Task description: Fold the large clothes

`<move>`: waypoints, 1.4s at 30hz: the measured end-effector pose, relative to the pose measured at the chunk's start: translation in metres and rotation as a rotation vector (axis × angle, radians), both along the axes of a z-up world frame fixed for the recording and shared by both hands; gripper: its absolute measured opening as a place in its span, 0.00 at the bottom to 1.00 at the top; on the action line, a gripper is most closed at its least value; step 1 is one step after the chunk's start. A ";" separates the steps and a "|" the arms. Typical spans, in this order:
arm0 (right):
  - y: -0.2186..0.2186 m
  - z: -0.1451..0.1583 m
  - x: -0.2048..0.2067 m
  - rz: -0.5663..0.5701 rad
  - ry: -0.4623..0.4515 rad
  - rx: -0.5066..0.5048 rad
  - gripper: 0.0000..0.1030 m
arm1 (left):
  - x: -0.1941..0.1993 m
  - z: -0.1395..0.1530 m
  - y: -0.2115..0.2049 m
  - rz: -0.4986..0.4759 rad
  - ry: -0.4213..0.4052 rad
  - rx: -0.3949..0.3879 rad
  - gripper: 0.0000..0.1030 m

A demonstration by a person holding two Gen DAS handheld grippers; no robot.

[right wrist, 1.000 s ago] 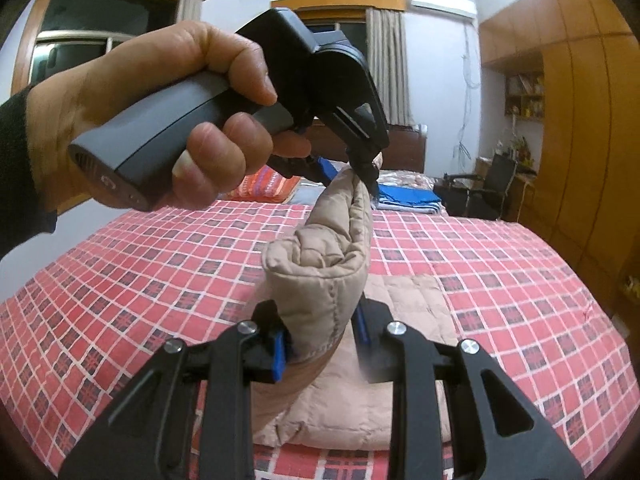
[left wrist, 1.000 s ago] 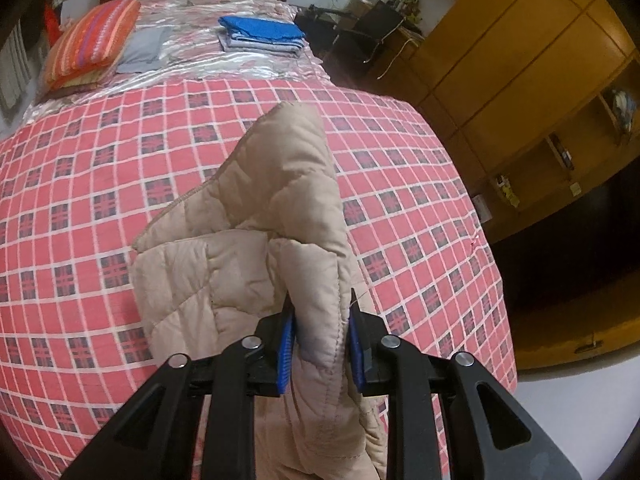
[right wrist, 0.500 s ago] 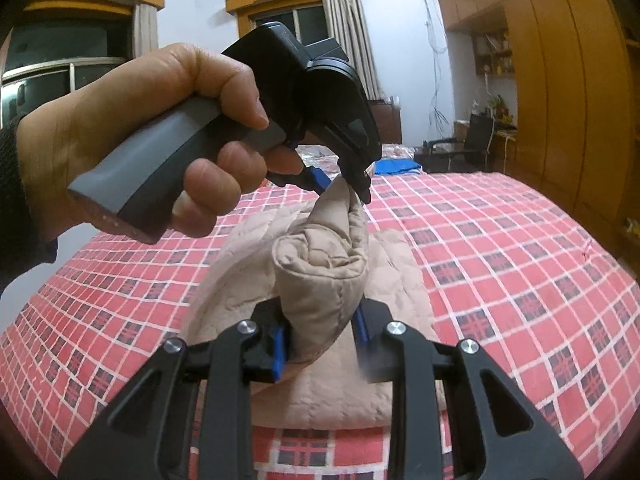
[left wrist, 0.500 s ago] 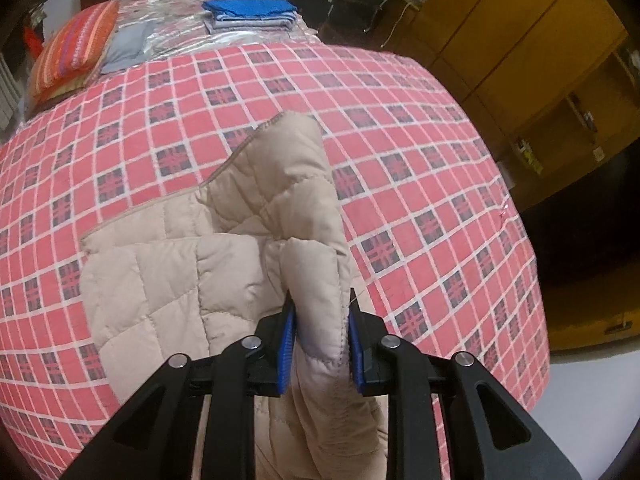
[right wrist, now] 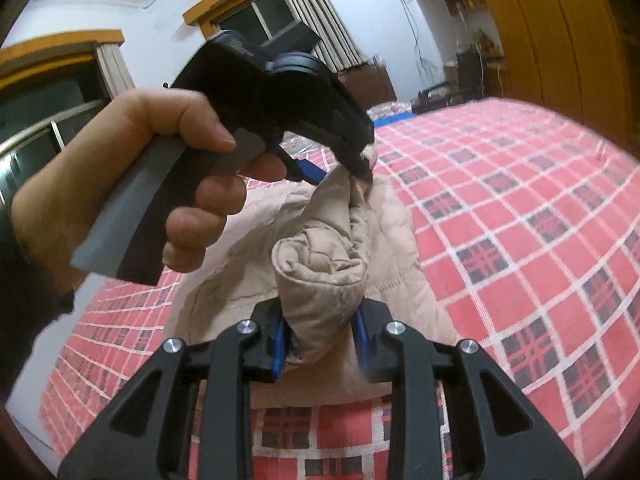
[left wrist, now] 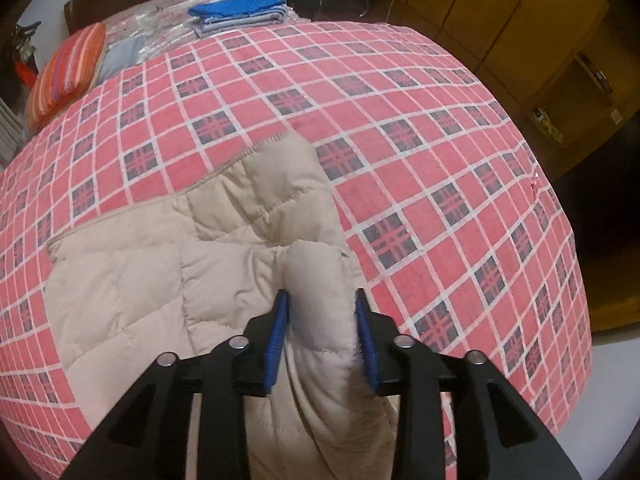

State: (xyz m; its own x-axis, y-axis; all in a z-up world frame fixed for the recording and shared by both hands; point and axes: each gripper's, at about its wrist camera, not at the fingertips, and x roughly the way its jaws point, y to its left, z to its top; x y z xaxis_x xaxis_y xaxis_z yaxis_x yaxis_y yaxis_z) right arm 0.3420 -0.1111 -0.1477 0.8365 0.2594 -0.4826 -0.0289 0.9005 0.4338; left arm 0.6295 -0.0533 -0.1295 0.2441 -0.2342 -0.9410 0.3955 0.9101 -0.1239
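Note:
A beige quilted jacket (left wrist: 160, 280) lies partly spread on the red checked bedspread (left wrist: 400, 128). My left gripper (left wrist: 322, 320) is shut on a raised fold of its edge, blue pads pressing both sides. In the right wrist view the jacket (right wrist: 328, 240) bunches up between both tools. My right gripper (right wrist: 320, 336) is shut on a thick roll of the padded cloth. The left gripper (right wrist: 340, 164), held by a person's hand (right wrist: 132, 184), pinches the same edge higher up and further from me.
At the head of the bed lie a striped orange pillow (left wrist: 66, 76) and a stack of folded blue clothes (left wrist: 240, 12). Wooden wardrobes (left wrist: 520, 28) stand along the right. The bed's edge and the floor (left wrist: 600, 380) are at the lower right.
Both grippers have come down toward the bed with the jacket edge still held. The jacket's lower part has spread flatter and wider on the bedspread.

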 end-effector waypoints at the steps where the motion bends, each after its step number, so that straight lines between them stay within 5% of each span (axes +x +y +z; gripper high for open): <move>1: -0.004 -0.004 0.000 0.006 0.007 0.031 0.25 | 0.000 0.000 0.000 0.001 -0.002 -0.010 0.43; 5: -0.020 -0.015 0.004 0.036 0.052 0.139 0.28 | -0.001 0.015 0.011 0.008 -0.057 -0.069 0.65; 16: -0.073 -0.030 0.055 0.320 0.336 0.576 0.66 | -0.055 0.067 0.118 -0.030 -0.130 -0.337 0.73; 22: -0.084 -0.020 0.111 0.400 0.421 0.654 0.73 | -0.105 0.051 0.170 -0.050 -0.084 -0.543 0.73; 28: -0.085 -0.014 0.166 0.407 0.471 0.612 0.73 | -0.137 0.025 0.167 -0.112 -0.052 -0.587 0.73; 30: -0.082 -0.017 0.186 0.413 0.483 0.619 0.71 | -0.139 0.017 0.161 -0.122 -0.028 -0.593 0.73; 31: -0.080 -0.020 0.193 0.413 0.492 0.619 0.61 | -0.139 0.014 0.160 -0.122 -0.020 -0.595 0.73; 32: -0.078 -0.021 0.197 0.410 0.498 0.610 0.37 | -0.138 0.011 0.157 -0.122 -0.012 -0.594 0.73; 34: -0.076 -0.015 0.198 0.408 0.484 0.556 0.19 | -0.138 0.008 0.155 -0.121 -0.003 -0.598 0.73; 42: -0.109 -0.008 0.177 0.383 0.373 0.574 0.13 | -0.146 0.010 0.138 -0.177 0.023 -0.647 0.73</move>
State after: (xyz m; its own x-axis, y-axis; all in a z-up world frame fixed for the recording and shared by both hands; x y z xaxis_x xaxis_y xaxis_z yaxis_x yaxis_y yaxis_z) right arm 0.5191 -0.2201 -0.1558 0.4471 0.7912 -0.4172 -0.0526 0.4889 0.8707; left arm 0.4832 0.0848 -0.1194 0.1318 -0.7873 -0.6023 0.5229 0.5714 -0.6325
